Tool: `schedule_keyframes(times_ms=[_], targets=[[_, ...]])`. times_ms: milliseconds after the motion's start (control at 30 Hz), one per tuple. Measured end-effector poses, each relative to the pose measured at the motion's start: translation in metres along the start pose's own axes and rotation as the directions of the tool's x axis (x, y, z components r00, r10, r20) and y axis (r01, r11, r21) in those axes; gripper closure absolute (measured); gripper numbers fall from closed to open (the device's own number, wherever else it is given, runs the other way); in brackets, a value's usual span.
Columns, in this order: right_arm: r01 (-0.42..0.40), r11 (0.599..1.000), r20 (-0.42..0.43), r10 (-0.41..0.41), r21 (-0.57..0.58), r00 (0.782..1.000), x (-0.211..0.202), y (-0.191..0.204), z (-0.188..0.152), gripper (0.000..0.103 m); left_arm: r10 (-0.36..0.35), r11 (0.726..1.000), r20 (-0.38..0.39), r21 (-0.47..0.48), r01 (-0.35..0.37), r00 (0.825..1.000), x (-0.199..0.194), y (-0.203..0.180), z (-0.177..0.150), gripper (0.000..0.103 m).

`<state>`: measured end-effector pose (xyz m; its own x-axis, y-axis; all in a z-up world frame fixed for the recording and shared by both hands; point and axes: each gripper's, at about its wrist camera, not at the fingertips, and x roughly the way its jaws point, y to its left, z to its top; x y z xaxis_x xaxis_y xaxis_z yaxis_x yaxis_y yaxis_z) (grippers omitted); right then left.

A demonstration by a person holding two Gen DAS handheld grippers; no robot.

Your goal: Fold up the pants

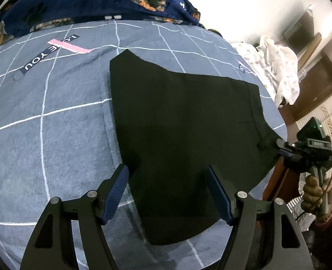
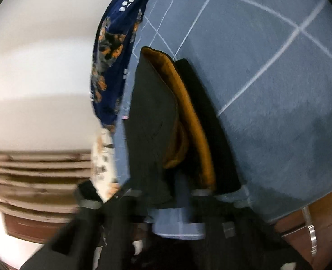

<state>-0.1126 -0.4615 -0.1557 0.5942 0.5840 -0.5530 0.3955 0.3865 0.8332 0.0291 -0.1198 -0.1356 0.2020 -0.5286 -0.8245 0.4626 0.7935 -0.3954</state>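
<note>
The black pants (image 1: 184,121) lie flat on the blue-grey checked bedspread (image 1: 53,123), their near end between my left gripper's fingers. My left gripper (image 1: 168,175) is open and empty, hovering just above that near end. My right gripper (image 1: 280,145) shows at the right edge of the bed, pinching the pants' right corner. In the blurred right wrist view the pants (image 2: 152,117) rise from the shut gripper (image 2: 181,193), showing a brown-orange lining (image 2: 195,126).
A dark blue floral blanket (image 1: 94,2) is heaped at the far side of the bed. A white patterned cloth (image 1: 278,65) lies off the bed's right side. Wooden furniture (image 1: 319,76) stands beyond the right edge.
</note>
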Motion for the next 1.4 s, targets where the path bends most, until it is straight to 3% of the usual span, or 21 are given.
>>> schedule_keyframes(times_ms=[167,233,367,467,667,733,900,967,1033,1133,1233,1400], targets=[[-0.068,0.997,0.023,0.069,-0.033,0.997,-0.024,0.017,-0.019,0.093,-0.001,1.000,0.000,-0.006,0.001,1.000,-0.002,0.002,0.000,0.032],[-0.040,0.999,0.014,0.040,-0.031,0.999,-0.025,0.018,-0.030,0.093,-0.001,1.000,0.000,-0.003,0.001,1.000,0.000,0.001,0.000,0.032],[0.027,0.996,-0.032,-0.025,0.080,0.999,-0.005,-0.020,-0.037,0.096,0.001,1.000,-0.009,-0.005,-0.001,1.000,0.000,0.002,-0.001,0.032],[-0.003,0.984,-0.034,0.010,0.176,0.999,0.001,-0.050,-0.037,0.097,0.009,1.000,-0.023,0.000,-0.009,1.000,0.002,0.002,-0.003,0.032],[-0.022,0.984,-0.035,0.029,0.177,0.999,0.002,-0.051,-0.035,0.096,0.009,1.000,-0.037,-0.017,-0.010,0.999,0.009,0.004,-0.004,0.031],[-0.023,0.984,-0.034,0.029,0.176,0.999,0.002,-0.050,-0.035,0.093,0.005,1.000,-0.043,-0.021,-0.006,0.999,0.012,0.005,-0.007,0.031],[0.006,0.984,-0.013,-0.003,0.180,1.000,-0.002,-0.045,-0.030,0.071,0.000,1.000,-0.044,-0.016,-0.001,0.999,0.015,0.003,-0.008,0.028],[0.016,0.985,-0.005,-0.016,0.173,1.000,-0.003,-0.042,-0.030,0.070,0.001,1.000,-0.045,-0.016,-0.002,0.999,0.016,0.003,-0.008,0.028],[0.027,0.988,0.006,-0.028,0.154,1.000,-0.004,-0.037,-0.030,0.070,-0.001,1.000,-0.045,-0.017,0.001,0.999,0.016,0.003,-0.008,0.027],[0.057,0.993,0.022,-0.059,0.105,0.998,-0.005,-0.028,-0.030,0.088,0.000,1.000,-0.046,-0.018,-0.001,0.999,0.015,0.003,-0.008,0.026],[0.095,0.993,0.037,-0.098,0.067,0.994,-0.006,-0.020,-0.030,0.090,-0.002,1.000,-0.048,-0.023,0.001,0.999,0.015,0.003,-0.007,0.025],[0.072,0.992,0.038,-0.076,0.102,0.996,-0.008,-0.031,-0.029,0.091,-0.004,1.000,-0.046,-0.020,0.003,0.999,0.016,0.003,-0.007,0.024]])
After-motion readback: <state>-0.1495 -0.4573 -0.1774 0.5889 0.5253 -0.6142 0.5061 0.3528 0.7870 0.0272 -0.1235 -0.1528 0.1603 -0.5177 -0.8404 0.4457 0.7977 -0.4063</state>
